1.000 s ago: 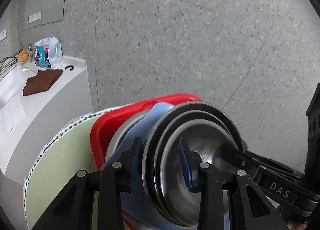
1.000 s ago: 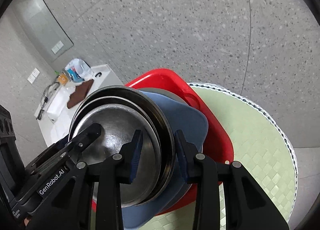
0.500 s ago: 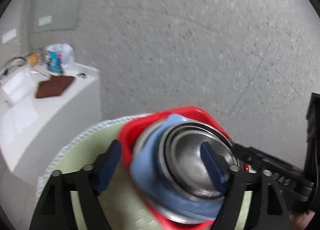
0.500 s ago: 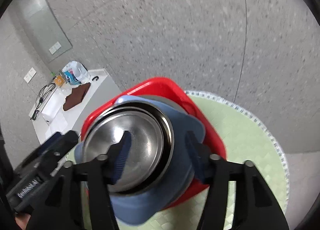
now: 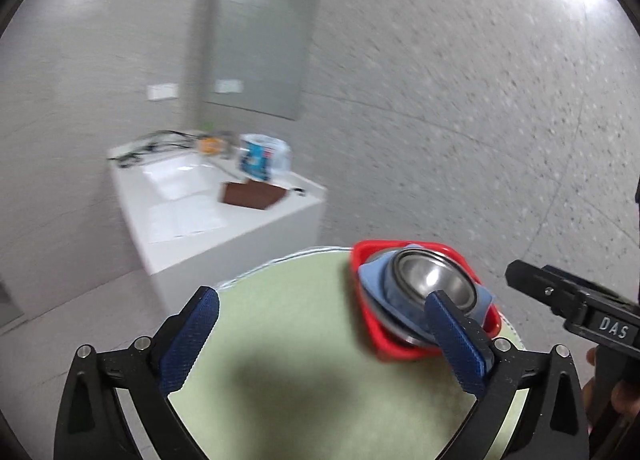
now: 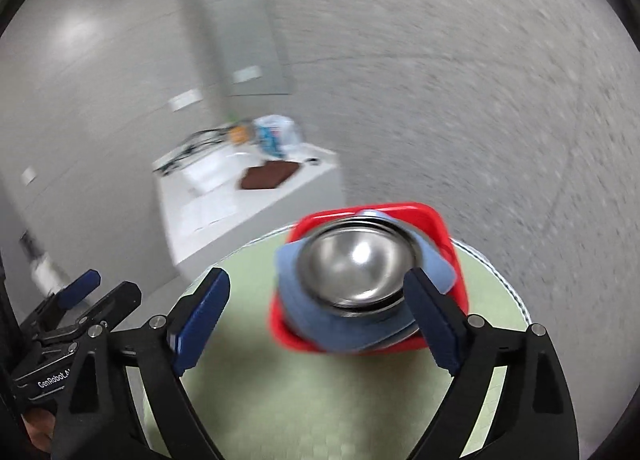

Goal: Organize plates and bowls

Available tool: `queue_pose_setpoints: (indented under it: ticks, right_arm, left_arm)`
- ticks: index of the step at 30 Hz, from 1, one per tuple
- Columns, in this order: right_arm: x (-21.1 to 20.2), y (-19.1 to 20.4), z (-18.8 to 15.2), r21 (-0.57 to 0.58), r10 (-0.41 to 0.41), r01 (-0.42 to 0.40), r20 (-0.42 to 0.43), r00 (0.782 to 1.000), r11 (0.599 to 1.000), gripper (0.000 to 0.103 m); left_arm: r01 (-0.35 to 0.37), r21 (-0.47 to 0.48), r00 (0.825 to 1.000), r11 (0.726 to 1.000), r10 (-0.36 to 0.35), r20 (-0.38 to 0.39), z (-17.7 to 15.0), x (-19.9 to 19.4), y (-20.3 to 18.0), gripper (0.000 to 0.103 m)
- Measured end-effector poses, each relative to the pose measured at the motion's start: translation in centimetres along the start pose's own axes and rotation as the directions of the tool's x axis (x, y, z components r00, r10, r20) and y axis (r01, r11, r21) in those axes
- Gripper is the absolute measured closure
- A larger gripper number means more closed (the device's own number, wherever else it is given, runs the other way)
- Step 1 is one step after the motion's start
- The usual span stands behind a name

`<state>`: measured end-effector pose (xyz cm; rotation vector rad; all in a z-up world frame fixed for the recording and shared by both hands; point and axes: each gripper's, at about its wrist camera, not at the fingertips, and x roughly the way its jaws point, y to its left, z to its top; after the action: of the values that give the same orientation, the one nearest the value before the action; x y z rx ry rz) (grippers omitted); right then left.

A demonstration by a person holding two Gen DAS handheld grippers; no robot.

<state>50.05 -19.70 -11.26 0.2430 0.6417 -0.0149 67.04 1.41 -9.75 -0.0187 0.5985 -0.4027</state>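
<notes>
I have the whole stack sitting at the far right edge of the round green table (image 6: 320, 400): a red tray (image 6: 436, 219) at the bottom, a blue plate (image 6: 320, 320) on it, and nested steel bowls (image 6: 356, 264) on top. My left gripper (image 5: 320, 340) is spread wide and holding nothing, with its right pad just in front of the stack in the left wrist view; my right gripper (image 6: 316, 324) is equally wide apart and empty, framing the stack between its pads (image 6: 200, 316). I judge the steel bowls to be rigid, light and slick, likely to slide against each other and ring if knocked, so I would take them by the rolled rim, one pad inside and one outside. The blue plate looks like stiff plastic with corner tabs that offer a grip; the red tray is best pinched at its raised lip. Compared with a second ago, both grippers have let go of the bowl rims they were clamped on and have pulled back and up, so the stack now looks smaller and sits free on the table. Both views are motion-blurred. Beyond stands a white counter (image 5: 240, 227) with a brown cloth (image 6: 268, 175)
</notes>
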Motion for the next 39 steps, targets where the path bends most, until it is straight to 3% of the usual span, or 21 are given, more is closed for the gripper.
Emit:
queue_pose_setpoints:
  ticks: [4,8,11,17,21,27,30,39]
  right_arm:
    - [-4.2,1.9,-1.3,-0.075,0.103,-0.1,0.025,0.994,0.992,0.006]
    - [-8.9,3.1,-3.2,-0.134,0.181,-0.175,0.038,0.983,0.975,0.002]
    - [-12.6,3.2,-4.8,-0.158,0.217,-0.206,0.058,0.974,0.966,0.0]
    - [-20.6,2.4,-8.6,-0.19,0.242,-0.224,0.082,0.967,0.956,0.0]
    - [-26.2,1.7,-10.7,-0.192,0.239,-0.22,0.085,0.967,0.957,0.0]
    - [-33.5,1.0,-12.6,-0.228,0.239,-0.203,0.143,0.961,0.952,0.0]
    - [-36.1,0.3,-13.4,-0.236,0.237,-0.194,0.17,0.957,0.952,0.0]
    - [-43.0,-2.3,-16.1,-0.276,0.248,-0.191,0.191,0.95,0.942,0.0]
  left_arm:
    - [-0.096,-0.05,0.993,0.994,0.099,0.061,-2.6,-8.2,-0.9,0.001]
    - [-0.194,-0.059,0.973,0.979,0.2,0.115,-5.4,-15.8,-3.5,0.001]
    - [-0.285,-0.062,0.945,0.956,0.291,0.148,-8.4,-21.2,-7.7,0.001]
    - [-0.364,-0.08,0.909,0.928,0.373,0.188,-15.4,-31.7,-16.6,0.001]
    - [-0.367,-0.085,0.912,0.926,0.376,0.162,-18.2,-36.7,-21.2,0.001]
    - [-0.387,-0.097,0.893,0.917,0.399,0.21,-21.4,-46.1,-27.1,0.001]
    - [-0.379,-0.1,0.892,0.92,0.392,0.225,-23.3,-50.2,-29.3,0.001]
    - [-0.377,-0.107,0.883,0.92,0.392,0.258,-28.1,-57.7,-36.3,0.001]
